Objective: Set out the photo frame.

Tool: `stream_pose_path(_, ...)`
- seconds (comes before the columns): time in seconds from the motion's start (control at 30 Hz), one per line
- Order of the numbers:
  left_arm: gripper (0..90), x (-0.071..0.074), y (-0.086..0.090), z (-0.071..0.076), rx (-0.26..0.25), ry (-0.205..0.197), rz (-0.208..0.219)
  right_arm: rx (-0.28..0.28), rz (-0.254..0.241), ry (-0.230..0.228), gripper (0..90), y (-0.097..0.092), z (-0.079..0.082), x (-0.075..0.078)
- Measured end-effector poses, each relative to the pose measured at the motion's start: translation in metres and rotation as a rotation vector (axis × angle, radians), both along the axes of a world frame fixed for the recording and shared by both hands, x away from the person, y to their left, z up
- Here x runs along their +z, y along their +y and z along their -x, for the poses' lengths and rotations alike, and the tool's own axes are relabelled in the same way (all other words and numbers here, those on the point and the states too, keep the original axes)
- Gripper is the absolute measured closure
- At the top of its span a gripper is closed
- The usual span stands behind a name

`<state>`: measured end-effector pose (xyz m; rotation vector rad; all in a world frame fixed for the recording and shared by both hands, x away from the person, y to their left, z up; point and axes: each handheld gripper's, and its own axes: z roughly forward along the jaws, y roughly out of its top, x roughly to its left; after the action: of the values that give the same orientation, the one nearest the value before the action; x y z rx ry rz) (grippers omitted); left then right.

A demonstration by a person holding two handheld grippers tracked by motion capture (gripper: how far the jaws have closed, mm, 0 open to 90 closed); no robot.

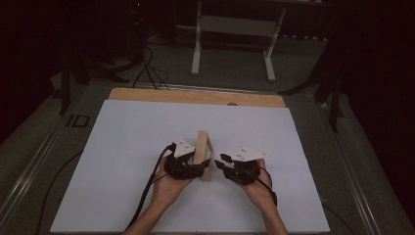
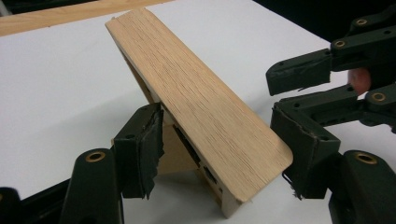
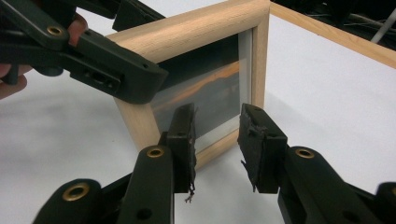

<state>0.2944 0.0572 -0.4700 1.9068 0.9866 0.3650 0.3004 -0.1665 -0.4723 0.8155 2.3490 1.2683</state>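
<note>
The small light-wood picture frame with a dark glass front (image 3: 205,88) stands upright on the white surface (image 1: 122,161), propped on its back stand. The left claw (image 2: 224,144) straddles its near end — pads close, though I cannot tell if they press. The right claw (image 3: 217,140) hangs spread just before the glass; steadying the frame calls for gentle closing on wood, not glass.

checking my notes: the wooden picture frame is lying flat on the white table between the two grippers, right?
Not quite. The picture frame is standing up on its edge, tilted, not lying flat; the left gripper view shows it propped up. It does stand on the white table, between the left gripper and the right gripper.
</note>
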Motion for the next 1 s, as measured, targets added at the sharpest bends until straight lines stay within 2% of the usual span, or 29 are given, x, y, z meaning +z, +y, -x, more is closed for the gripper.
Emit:
stream_pose_path(0.47, 37.0, -0.0006, 0.0012, -0.0022, 0.009, 0.007, -0.010, -0.020, -0.019, -0.009, 65.7, -0.0069, -0.0007, 0.0040)
stream_pose_path(1.0, 43.0, 0.0006, 0.0017, -0.0033, 0.001, 0.010, -0.015, -0.027, -0.024, -0.015, 65.7, -0.0099, -0.0011, 0.0060)
